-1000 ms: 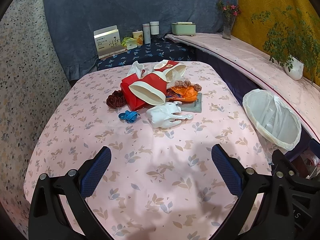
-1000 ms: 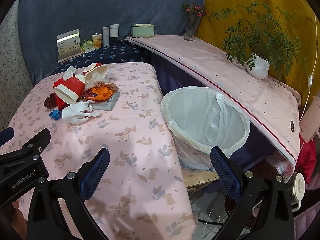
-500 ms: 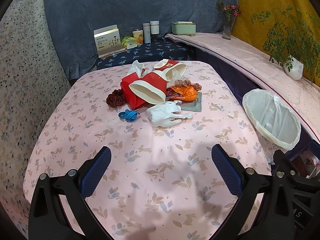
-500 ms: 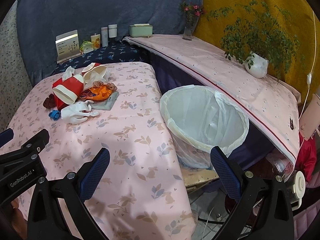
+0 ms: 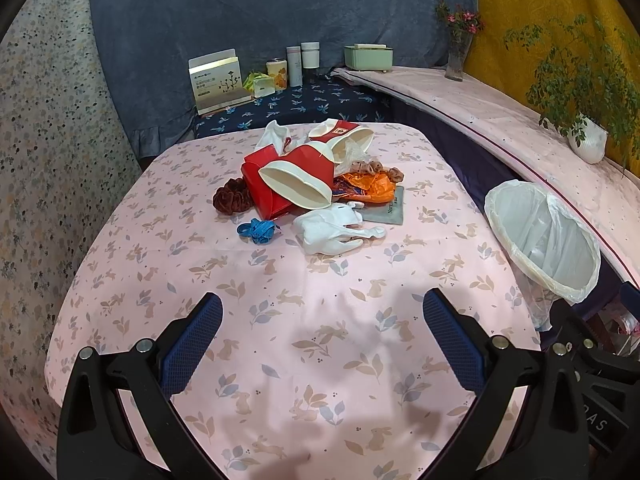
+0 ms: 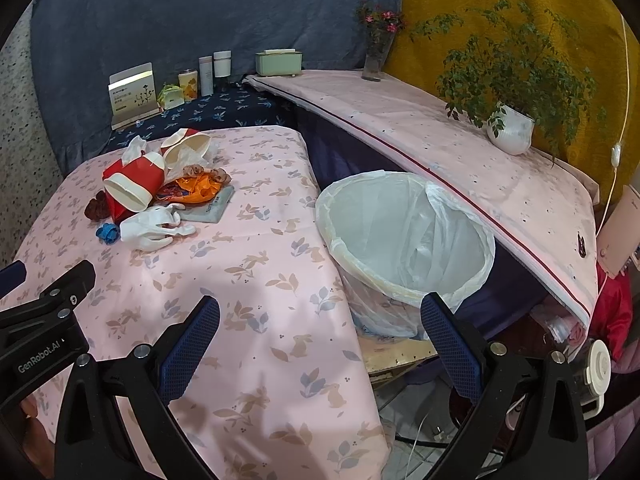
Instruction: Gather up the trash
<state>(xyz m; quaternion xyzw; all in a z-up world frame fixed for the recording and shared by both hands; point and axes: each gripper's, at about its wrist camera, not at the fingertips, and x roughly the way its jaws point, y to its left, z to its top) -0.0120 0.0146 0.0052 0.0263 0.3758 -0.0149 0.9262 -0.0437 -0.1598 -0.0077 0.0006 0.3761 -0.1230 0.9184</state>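
You were at the very start: nothing was picked up yet. Your left claw (image 5: 322, 336) and right claw (image 6: 320, 334) both hung spread wide and empty above the near table (image 5: 280, 300). The trash pile (image 5: 316, 184) lay well ahead on the table; the lined bin (image 6: 404, 236) stood beside its right edge. Next you needed to reach forward, probably for the crumpled white bag (image 5: 334, 234).

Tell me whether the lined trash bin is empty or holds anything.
Empty: the trash bin shows only its clear liner inside; the trash pile sits on the table.
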